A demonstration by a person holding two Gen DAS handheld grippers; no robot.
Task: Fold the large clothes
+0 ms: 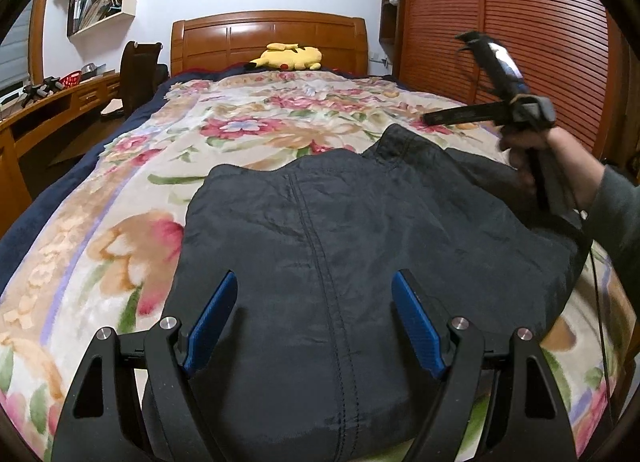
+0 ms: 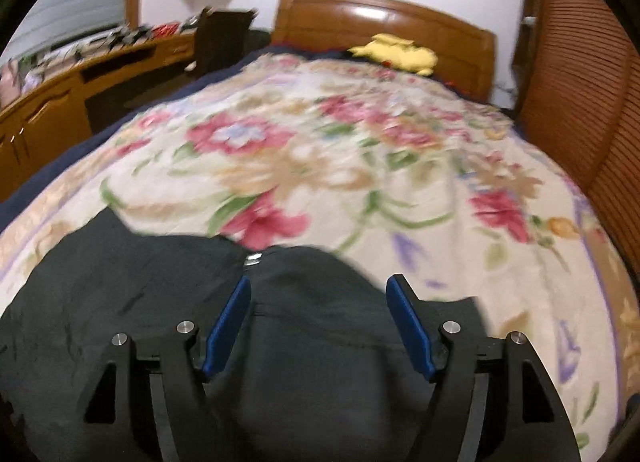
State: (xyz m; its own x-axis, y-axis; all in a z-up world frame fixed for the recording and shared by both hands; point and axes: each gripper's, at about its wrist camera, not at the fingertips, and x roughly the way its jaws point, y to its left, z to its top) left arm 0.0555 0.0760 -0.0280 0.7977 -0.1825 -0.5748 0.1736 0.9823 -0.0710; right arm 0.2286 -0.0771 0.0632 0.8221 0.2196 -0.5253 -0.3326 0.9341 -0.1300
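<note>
Over on the left, a wooden desk [image 1: 60, 102] runs along the wall, a dark chair [image 1: 138, 74] tucked beside it. Centre stage: the bed [image 1: 40, 214], floral blanket [image 1: 248, 130] spread across it, and the dark garment [image 1: 360, 222] lying flat on the near half, a stitched seam running up its middle. The left gripper [image 1: 314, 318] hovers just above that fabric, blue pads spread wide, nothing between them. Up at the headboard [image 1: 268, 38], a yellow plush toy [image 1: 288, 56] lounges. Right side now: the right gripper [image 2: 318, 318], jaws also wide apart and holding nothing, poised over the garment's far edge near a small metal fastener [image 2: 252, 260]. Louvred wardrobe doors [image 1: 500, 22] close the scene.
</note>
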